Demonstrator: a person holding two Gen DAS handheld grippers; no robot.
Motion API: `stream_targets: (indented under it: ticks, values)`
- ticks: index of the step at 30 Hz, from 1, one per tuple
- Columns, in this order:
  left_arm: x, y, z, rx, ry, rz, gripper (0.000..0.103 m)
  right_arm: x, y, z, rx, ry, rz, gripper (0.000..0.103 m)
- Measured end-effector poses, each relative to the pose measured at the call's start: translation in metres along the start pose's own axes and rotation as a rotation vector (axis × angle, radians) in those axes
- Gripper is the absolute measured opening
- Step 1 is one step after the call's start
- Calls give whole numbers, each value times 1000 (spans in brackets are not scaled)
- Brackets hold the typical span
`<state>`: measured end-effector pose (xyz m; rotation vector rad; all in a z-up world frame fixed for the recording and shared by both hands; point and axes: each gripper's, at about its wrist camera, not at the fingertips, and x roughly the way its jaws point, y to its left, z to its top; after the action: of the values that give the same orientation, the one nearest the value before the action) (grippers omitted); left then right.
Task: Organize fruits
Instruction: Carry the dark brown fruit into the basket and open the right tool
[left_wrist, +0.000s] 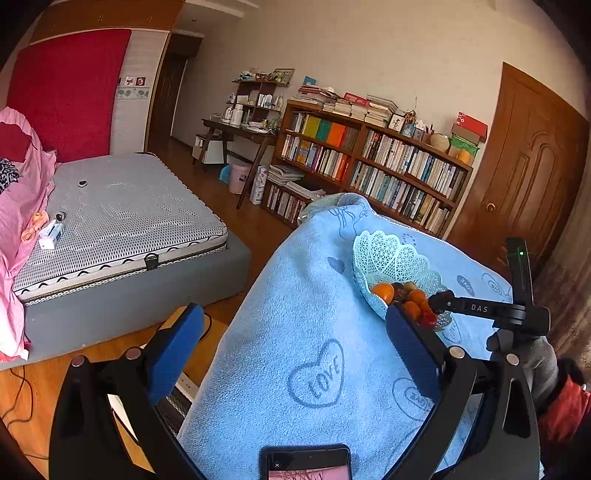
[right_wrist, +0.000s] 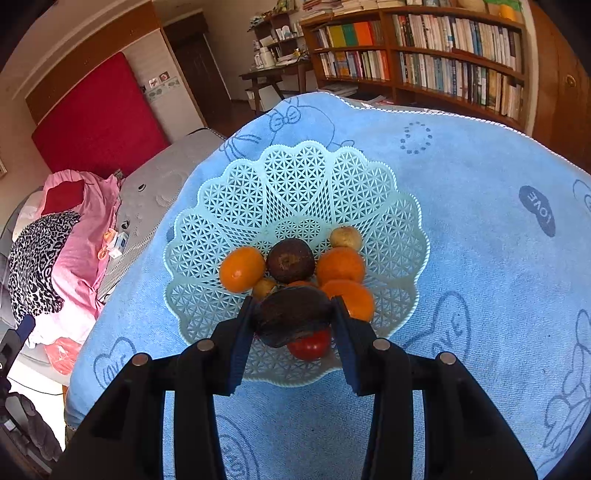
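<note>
The right gripper (right_wrist: 293, 319) is clamped across a dark brown oval fruit (right_wrist: 291, 314), long axis crosswise between its fingers, directly above the near side of the pale mint lattice plastic basket (right_wrist: 295, 184), while the left gripper (left_wrist: 295, 354) hovers spread apart beside it.

A: List occlusions in the right wrist view.

B: The dark fruit (right_wrist: 293, 314) covers the top of the red fruit (right_wrist: 309, 345) and most of an orange one behind it. The small yellowish fruit (right_wrist: 264, 287) is half hidden.

A: And in the left wrist view?

B: The blue pad (left_wrist: 413, 341) of the near finger covers the basket (left_wrist: 391, 258) front. The phone (left_wrist: 306, 463) is cut off by the bottom edge. Book titles on the bookshelf (left_wrist: 369, 162) are too small to read.
</note>
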<state>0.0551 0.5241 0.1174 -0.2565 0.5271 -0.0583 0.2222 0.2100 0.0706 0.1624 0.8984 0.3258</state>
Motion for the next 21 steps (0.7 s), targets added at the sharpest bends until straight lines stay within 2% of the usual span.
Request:
stream_targets:
  ticks: [9, 17, 21]
  values:
    - [8, -9, -6, 15, 15, -12, 100, 14, 13, 11, 7, 18, 53, 44]
    - [15, -13, -12, -3, 35, -28, 100, 9, 7, 8, 90, 33, 251, 44]
    - [16, -16, -14, -1, 39, -22, 100, 0, 15, 1, 37, 27, 203, 44]
